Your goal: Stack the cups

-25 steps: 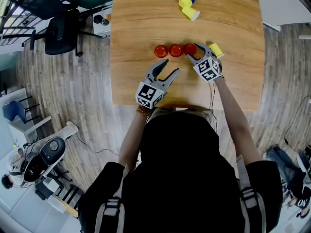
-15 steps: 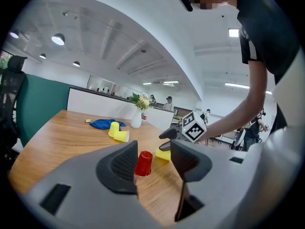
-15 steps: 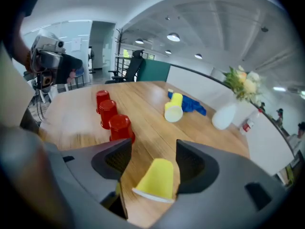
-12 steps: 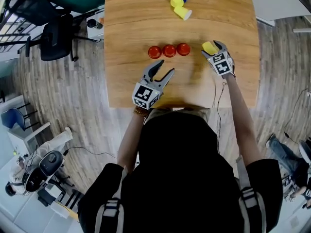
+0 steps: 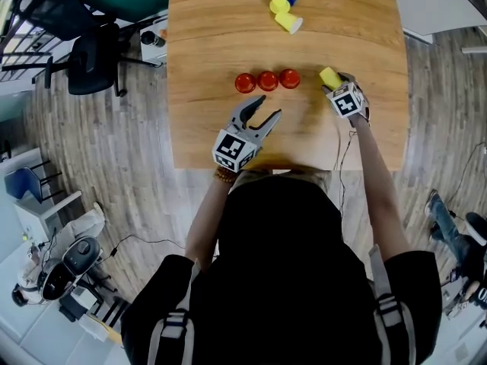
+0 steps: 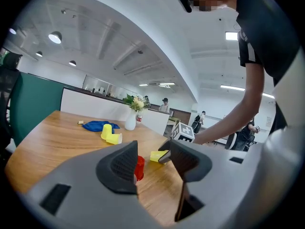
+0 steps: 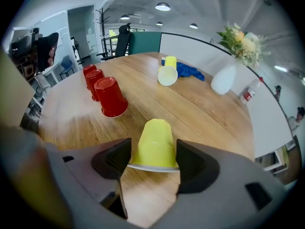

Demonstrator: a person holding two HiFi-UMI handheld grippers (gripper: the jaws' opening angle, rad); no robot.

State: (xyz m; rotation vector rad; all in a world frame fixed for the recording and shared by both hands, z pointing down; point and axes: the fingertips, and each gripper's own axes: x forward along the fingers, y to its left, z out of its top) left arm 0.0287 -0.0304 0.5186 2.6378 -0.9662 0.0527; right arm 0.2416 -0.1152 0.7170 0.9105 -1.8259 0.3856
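Closing right tongs [image 7: 153,148] flank the sideways yellow cup [image 7: 155,133].

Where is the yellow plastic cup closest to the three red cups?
In the head view the yellow plastic cup lies on its side right of the three red cups, between the jaws of the right gripper, which have just been closing.

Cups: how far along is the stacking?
Nothing is stacked yet: three red cups stand upside down in a row. The right claw has just been closing around a yellow cup lying on its side; the left claw is open, empty. Every stack remains, including two more yellow cups far back.
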